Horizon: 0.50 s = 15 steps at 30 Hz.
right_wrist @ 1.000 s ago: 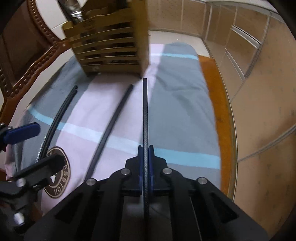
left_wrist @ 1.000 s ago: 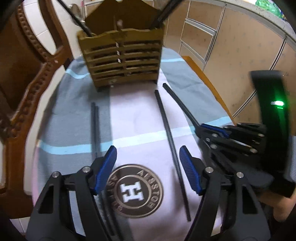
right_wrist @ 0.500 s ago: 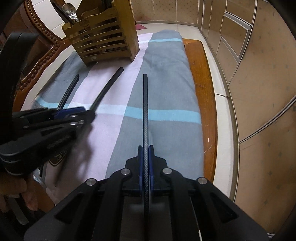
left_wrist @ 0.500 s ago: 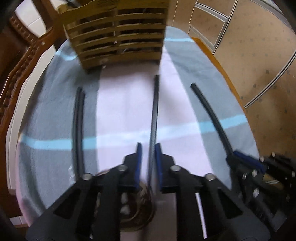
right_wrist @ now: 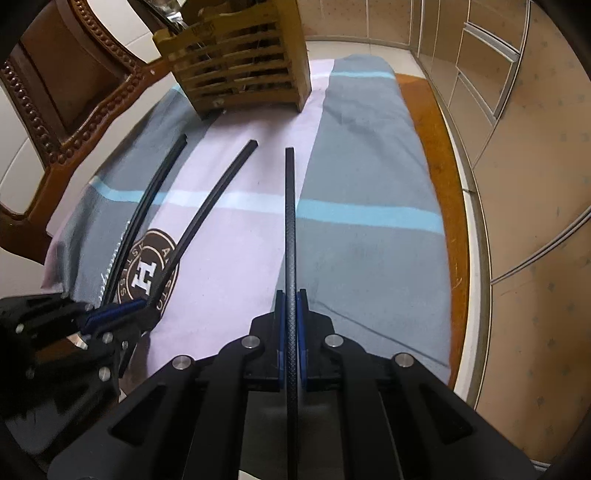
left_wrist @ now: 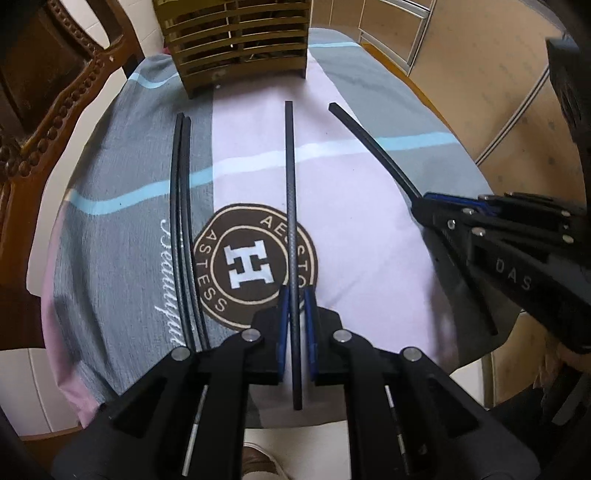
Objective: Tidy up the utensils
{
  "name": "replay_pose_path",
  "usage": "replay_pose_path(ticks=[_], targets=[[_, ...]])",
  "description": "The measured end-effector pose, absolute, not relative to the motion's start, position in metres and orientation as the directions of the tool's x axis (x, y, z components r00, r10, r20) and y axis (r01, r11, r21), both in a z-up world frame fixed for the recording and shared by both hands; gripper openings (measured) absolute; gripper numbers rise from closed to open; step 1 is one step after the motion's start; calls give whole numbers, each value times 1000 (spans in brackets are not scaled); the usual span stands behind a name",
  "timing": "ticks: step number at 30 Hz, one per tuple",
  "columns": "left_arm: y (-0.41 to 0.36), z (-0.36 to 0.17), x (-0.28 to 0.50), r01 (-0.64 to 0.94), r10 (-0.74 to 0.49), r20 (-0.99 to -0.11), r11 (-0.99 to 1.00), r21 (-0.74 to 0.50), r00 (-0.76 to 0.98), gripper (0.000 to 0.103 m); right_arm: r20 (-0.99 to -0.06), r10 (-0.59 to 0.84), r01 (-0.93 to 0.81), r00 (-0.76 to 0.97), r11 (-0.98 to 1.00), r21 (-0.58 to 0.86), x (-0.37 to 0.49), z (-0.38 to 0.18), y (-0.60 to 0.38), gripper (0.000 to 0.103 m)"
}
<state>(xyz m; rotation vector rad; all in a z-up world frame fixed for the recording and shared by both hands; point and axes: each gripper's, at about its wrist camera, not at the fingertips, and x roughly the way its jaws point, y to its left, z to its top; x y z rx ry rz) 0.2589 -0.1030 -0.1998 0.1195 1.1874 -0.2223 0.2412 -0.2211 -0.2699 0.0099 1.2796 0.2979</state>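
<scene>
Little of the tidying looks done, as far as these views show: four thin black chopsticks are out of the slatted, yellowish wooden utensil holder [left_wrist: 236, 40], which stands well ahead of both tools at the far end of the grey, pink and blue striped cloth [left_wrist: 362, 236] with its round brown emblem. The right gripper [right_wrist: 290, 328] is clamped tight on one textured black chopstick [right_wrist: 290, 221], which runs straight forward from between its blue pads toward the holder, its far tip short of it. The left gripper [left_wrist: 295, 325] straddles a second black chopstick [left_wrist: 289, 192]; its jaws have just been opening again after a squeeze, and a sliver of daylight shows on either side of the stick, so I judge the stick sits between the pads without being gripped, though the view is too foreshortened to rule out light contact. To the left of that tool a pair of black chopsticks [left_wrist: 183, 221] lies side by side on the cloth, untouched. The holder already has some dark-handled utensils [right_wrist: 166, 11] standing in it, seen only at the edge of the right view. Still to do, by my reading: secure the left stick, carry both held sticks forward and drop them upright into a compartment, then return for the pair on the cloth.
</scene>
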Motion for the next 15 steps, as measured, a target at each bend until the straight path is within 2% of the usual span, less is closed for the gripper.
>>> replay_pose_path(ticks=[1,2,3,7,8,9,10,11,12,13,15], targets=[[-105,-197,259,243,-92,-923,970,1,373,34,-939,226,-219,260,961,170,242,-268,-221,7],[-105,-190,261,245,-80,-905,969,28,419,65,-936,229,-224,266,959,171,242,-266,-222,7],[-111,-187,259,236,-79,-890,971,32,450,69,-933,229,-229,279,959,166,242,-263,-223,7],[-100,-174,286,196,-130,-870,980,-39,476,68,-918,231,-239,321,958,158,256,-257,-223,8],[-101,-172,297,189,-128,-864,981,-39,486,63,-915,236,-243,328,957,160,264,-257,-221,8],[-103,-172,306,189,-121,-863,981,-30,490,52,-911,242,-244,333,956,165,270,-257,-221,10],[-106,-174,318,193,-120,-864,981,-28,489,49,-906,245,-245,344,955,166,279,-257,-220,21],[-105,-178,326,194,-127,-866,980,-36,483,46,-906,240,-244,348,957,160,284,-257,-219,37],[-107,-182,338,190,-133,-873,981,-48,469,41,-905,234,-237,355,959,155,288,-258,-219,45],[-108,-187,349,190,-140,-879,980,-57,456,40,-901,230,-224,367,962,155,292,-257,-221,51],[-112,-198,365,192,-150,-888,979,-71,435,32,-890,240,-201,387,964,172,298,-254,-224,52]])
